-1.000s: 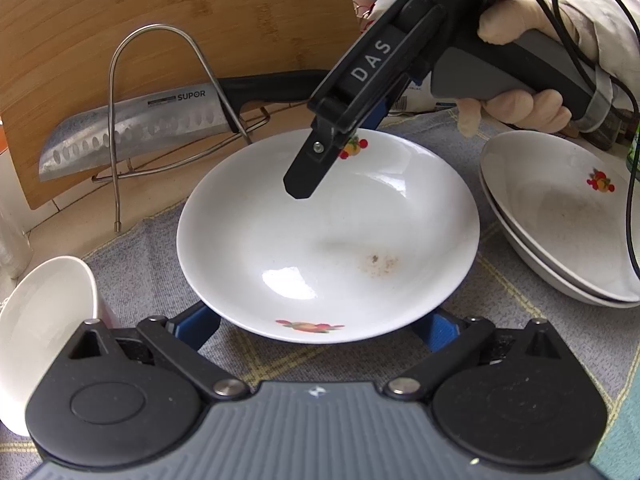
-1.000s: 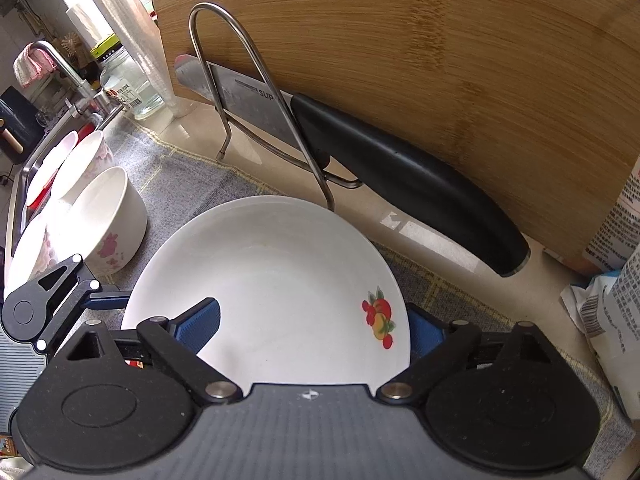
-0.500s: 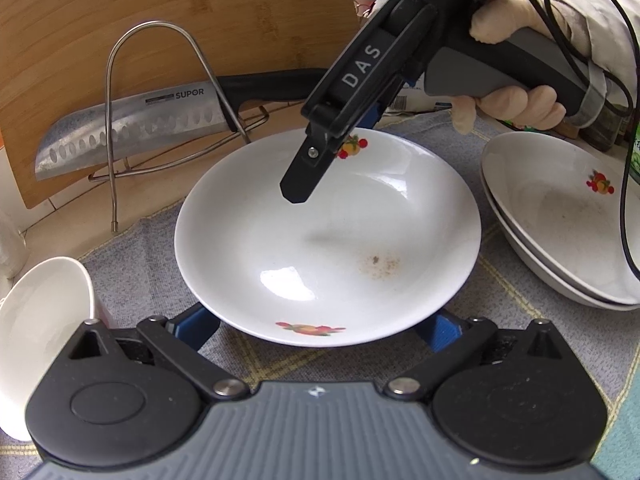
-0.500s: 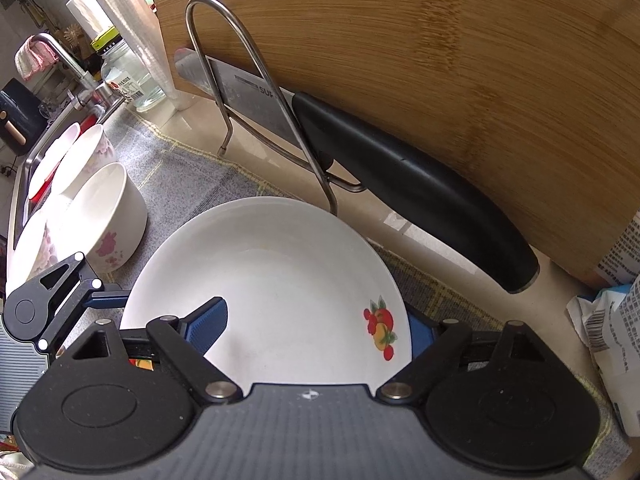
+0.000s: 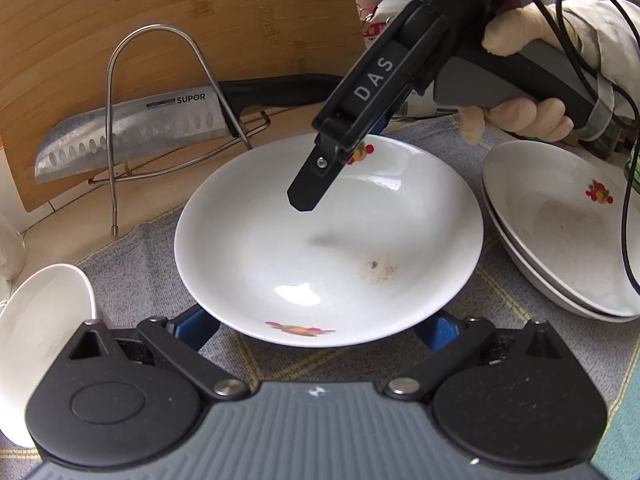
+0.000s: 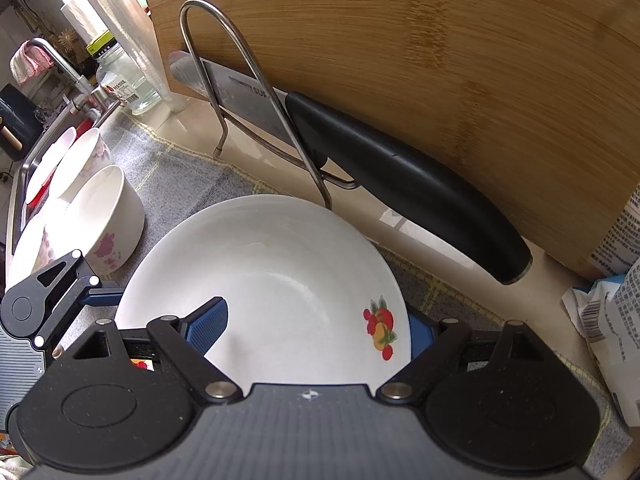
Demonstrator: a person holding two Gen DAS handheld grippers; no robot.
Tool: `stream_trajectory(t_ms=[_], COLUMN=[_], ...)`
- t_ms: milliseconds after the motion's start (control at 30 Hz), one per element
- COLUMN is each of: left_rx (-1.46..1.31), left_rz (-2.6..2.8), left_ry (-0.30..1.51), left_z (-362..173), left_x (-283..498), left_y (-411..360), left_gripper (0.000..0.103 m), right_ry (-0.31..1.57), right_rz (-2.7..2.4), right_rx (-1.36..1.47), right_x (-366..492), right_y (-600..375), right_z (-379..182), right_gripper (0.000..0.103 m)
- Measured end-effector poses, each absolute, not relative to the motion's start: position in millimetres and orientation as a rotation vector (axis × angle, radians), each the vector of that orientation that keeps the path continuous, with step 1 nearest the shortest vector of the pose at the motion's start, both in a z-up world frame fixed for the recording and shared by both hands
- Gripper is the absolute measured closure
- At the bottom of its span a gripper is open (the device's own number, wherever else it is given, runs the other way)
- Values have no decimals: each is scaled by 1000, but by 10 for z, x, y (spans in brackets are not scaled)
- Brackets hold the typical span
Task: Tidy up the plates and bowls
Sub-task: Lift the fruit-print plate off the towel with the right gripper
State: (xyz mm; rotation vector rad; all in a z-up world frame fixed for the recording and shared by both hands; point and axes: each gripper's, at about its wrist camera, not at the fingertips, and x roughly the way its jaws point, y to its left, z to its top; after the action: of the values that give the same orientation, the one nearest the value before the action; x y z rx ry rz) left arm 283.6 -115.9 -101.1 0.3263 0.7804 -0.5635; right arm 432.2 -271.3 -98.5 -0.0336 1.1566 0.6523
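Note:
A white plate (image 5: pixel 280 248) with fruit motifs and a brown smear lies on the grey cloth (image 5: pixel 132 260). My left gripper (image 5: pixel 316 322) is open at its near rim, the blue fingers (image 5: pixel 196 328) wide apart with their tips hidden under the rim. My right gripper (image 6: pixel 312 328), held by a gloved hand (image 5: pixel 520 112), is open over the far rim. One of its fingers (image 5: pixel 308 192) hangs just above the plate's inside and the other is outside the rim. In the right wrist view the plate (image 6: pixel 280 272) fills the gap between the pads.
Two stacked plates (image 5: pixel 560 232) sit at the right and a white bowl (image 5: pixel 36 340) at the left, with more bowls (image 6: pixel 100 216) beside a sink (image 6: pixel 24 176). Behind stand a wire rack (image 5: pixel 116 60) holding a knife (image 5: pixel 132 136), a cutting board (image 5: pixel 200 12) and packets (image 6: pixel 612 320).
The right gripper's jaws have narrowed a little around the plate's far rim. Plate and left gripper have not moved.

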Motion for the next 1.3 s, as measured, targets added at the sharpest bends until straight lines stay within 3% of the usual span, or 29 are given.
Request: stream_trajectory(t_ms=[1300], left_rx=[380], left_rz=[-583], left_ry=[769], left_z=[-990], left_x=[2778], left_y=[-1135], left_gripper=[3], right_ry=[1127], right_rz=[688], right_rx=[-70], right_x=[4283], right_y=[-2666], right_z=[-941], right_gripper=[11])
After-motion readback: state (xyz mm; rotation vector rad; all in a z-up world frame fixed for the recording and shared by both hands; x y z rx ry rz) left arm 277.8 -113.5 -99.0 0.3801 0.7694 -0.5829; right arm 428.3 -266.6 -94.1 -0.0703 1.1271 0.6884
